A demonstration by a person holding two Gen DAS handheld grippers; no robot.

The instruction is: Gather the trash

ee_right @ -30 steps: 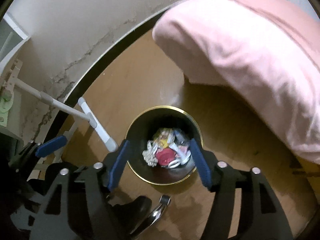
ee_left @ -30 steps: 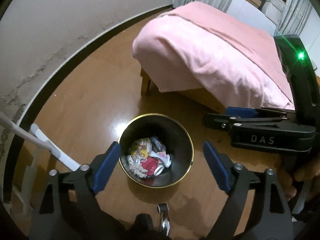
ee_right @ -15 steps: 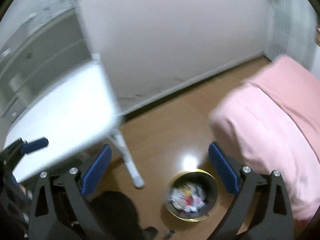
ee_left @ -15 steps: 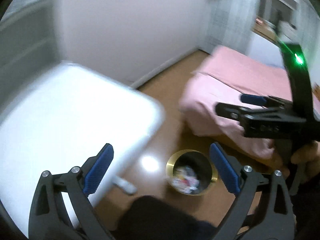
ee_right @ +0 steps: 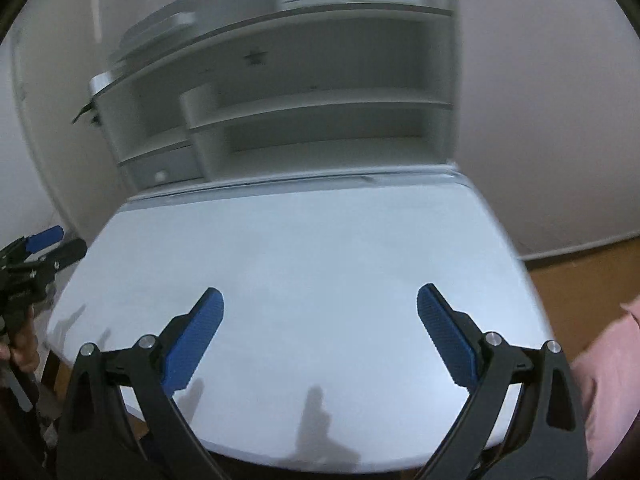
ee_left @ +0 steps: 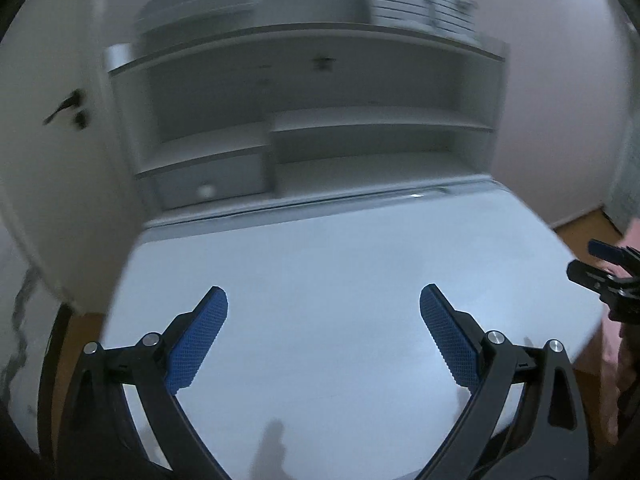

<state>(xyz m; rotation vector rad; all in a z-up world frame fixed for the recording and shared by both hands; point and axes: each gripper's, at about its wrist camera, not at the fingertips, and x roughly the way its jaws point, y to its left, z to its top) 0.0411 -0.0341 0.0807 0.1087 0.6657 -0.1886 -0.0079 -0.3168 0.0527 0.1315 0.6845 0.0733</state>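
Over the bare white bench [ee_left: 340, 280] | left gripper [ee_left: 324, 336], right gripper [ee_right: 320, 334] spread wide, empty | step: searching for trash | next: find a piece

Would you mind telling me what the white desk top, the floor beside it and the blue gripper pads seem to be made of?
Desk top: probably laminate or painted board; smooth, uniform white with a satin sheen that takes soft shadows.
Floor: seemingly wood or wood-look laminate, judging by its warm brown colour; blur hides any grain.
Pads: likely rubber or soft plastic; matte blue with a fine cross-hatched texture, mounted on black, apparently plastic jaws.
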